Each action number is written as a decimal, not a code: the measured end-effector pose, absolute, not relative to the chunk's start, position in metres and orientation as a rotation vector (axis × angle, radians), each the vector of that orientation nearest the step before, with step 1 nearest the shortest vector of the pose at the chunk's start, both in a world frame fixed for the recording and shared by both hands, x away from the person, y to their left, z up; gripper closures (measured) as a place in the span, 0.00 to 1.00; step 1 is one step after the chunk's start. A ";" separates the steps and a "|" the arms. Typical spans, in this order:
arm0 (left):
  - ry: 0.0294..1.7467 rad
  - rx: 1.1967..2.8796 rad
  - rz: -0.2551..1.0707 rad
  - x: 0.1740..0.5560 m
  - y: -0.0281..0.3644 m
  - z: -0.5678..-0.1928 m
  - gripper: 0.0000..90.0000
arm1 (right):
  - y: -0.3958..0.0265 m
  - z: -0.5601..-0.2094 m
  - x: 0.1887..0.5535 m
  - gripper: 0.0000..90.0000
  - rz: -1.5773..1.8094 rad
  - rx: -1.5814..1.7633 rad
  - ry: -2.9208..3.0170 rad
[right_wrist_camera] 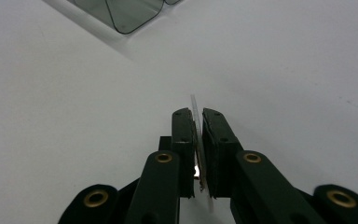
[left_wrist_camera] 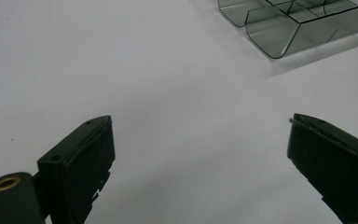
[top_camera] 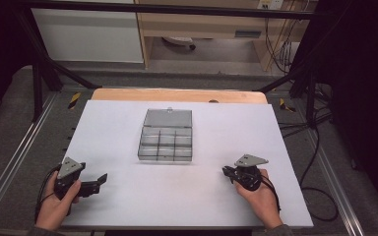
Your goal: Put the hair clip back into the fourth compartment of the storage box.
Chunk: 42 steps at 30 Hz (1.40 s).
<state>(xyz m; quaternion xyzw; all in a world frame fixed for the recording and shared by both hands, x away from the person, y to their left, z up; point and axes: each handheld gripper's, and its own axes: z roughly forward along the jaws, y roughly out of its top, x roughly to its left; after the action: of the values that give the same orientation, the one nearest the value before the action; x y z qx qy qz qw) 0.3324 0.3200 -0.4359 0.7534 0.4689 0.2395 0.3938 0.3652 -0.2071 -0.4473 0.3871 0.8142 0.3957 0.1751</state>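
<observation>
Right hand-held gripper (right_wrist_camera: 196, 114) is clamped on a thin clear divider strip (right_wrist_camera: 195, 105) held edge-up; the open compartment box (top_camera: 166, 141) sits mid-worktop (top_camera: 128, 196), ahead and to its left, while the left hand-held gripper (left_wrist_camera: 200, 140) idles with jaws apart.

Dim, soft views — dark edges, faint shadows.

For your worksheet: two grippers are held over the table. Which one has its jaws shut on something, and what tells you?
The right gripper: its jaws are pressed together on a thin clear plate standing edge-up between them. The left gripper has jaws spread wide with nothing between them.
</observation>
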 end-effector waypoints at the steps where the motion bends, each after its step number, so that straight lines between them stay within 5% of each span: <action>1: 1.190 1.911 0.607 0.332 0.320 -0.436 0.08 | -0.207 -0.447 0.365 0.93 1.121 1.097 2.307; 42: 1.189 1.926 0.611 0.333 0.318 -0.437 0.08 | -0.137 -0.447 0.353 0.93 1.286 0.896 2.464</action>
<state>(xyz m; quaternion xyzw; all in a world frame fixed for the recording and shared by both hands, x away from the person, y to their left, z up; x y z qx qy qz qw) 0.3329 0.3185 -0.4371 0.7571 0.4676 0.2401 0.3881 0.3531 -0.1373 -0.4468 0.3051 0.8385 0.4378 0.1104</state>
